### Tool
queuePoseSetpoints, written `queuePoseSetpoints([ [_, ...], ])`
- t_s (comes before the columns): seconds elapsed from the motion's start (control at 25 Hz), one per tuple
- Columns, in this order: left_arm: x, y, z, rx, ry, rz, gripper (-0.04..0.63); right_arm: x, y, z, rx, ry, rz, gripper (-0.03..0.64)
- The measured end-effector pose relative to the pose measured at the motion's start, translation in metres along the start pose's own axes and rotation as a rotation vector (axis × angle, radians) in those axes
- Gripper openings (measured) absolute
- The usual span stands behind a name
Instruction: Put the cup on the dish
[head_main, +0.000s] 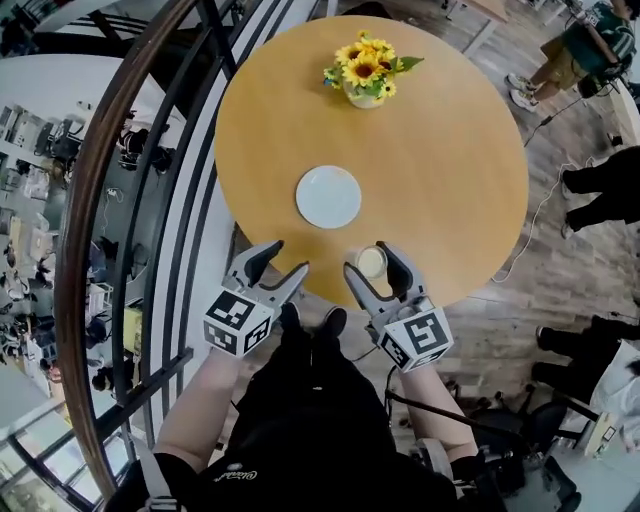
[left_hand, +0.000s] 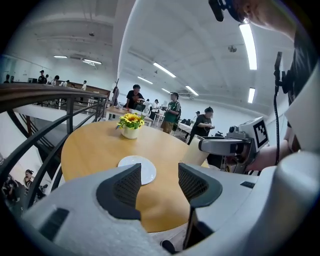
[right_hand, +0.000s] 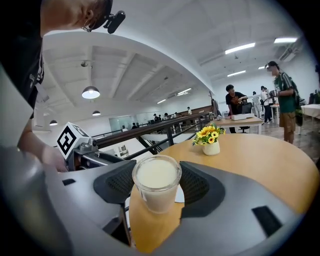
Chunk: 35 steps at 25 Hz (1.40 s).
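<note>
A clear cup (head_main: 371, 262) of pale milky drink stands at the near edge of the round wooden table (head_main: 450, 170). My right gripper (head_main: 371, 260) is shut on it, one pad against each side; in the right gripper view the cup (right_hand: 156, 182) fills the gap between the jaws of that gripper (right_hand: 156, 189). The white dish (head_main: 328, 196) lies empty near the table's middle, just beyond and left of the cup. My left gripper (head_main: 286, 258) hovers at the table's near-left edge, open and holding nothing; from the left gripper (left_hand: 159, 177) the dish (left_hand: 135, 161) shows ahead.
A small white pot of yellow sunflowers (head_main: 365, 72) stands at the table's far side. A dark curved railing (head_main: 130, 200) runs close along the left, with a drop to a lower floor. People (head_main: 590, 190) stand to the right on the wood floor.
</note>
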<state>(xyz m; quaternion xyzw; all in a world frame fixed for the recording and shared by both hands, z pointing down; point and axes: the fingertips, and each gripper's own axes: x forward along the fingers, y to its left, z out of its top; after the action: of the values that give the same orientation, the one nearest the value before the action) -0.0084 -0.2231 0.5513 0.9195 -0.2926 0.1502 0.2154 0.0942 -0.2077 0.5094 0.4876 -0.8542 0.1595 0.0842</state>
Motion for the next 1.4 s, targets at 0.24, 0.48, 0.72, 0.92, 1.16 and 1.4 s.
queuePoseSetpoints([
  [0.24, 0.021, 0.013, -0.006, -0.008, 0.004, -0.001, 0.232, 0.018, -0.013, -0.025, 0.017, 0.033, -0.008, 0.268],
  [0.48, 0.026, 0.012, 0.000, 0.013, 0.002, 0.001, 0.232, 0.047, -0.030, -0.022, -0.027, 0.046, -0.018, 0.270],
  [0.72, 0.029, 0.011, -0.001, 0.035, 0.005, 0.015, 0.232, 0.094, -0.047, -0.019, -0.079, 0.070, 0.003, 0.270],
  [0.92, 0.027, 0.014, -0.001, 0.061, 0.005, 0.029, 0.232, 0.137, -0.054, -0.038, -0.127, 0.147, 0.014, 0.269],
  [1.16, 0.025, 0.014, 0.003, 0.045, -0.016, 0.023, 0.232, 0.168, -0.064, -0.066, -0.146, 0.254, -0.017, 0.268],
  [1.4, 0.025, 0.010, 0.000, 0.053, -0.003, 0.012, 0.232, 0.175, -0.069, -0.073, -0.128, 0.288, -0.028, 0.268],
])
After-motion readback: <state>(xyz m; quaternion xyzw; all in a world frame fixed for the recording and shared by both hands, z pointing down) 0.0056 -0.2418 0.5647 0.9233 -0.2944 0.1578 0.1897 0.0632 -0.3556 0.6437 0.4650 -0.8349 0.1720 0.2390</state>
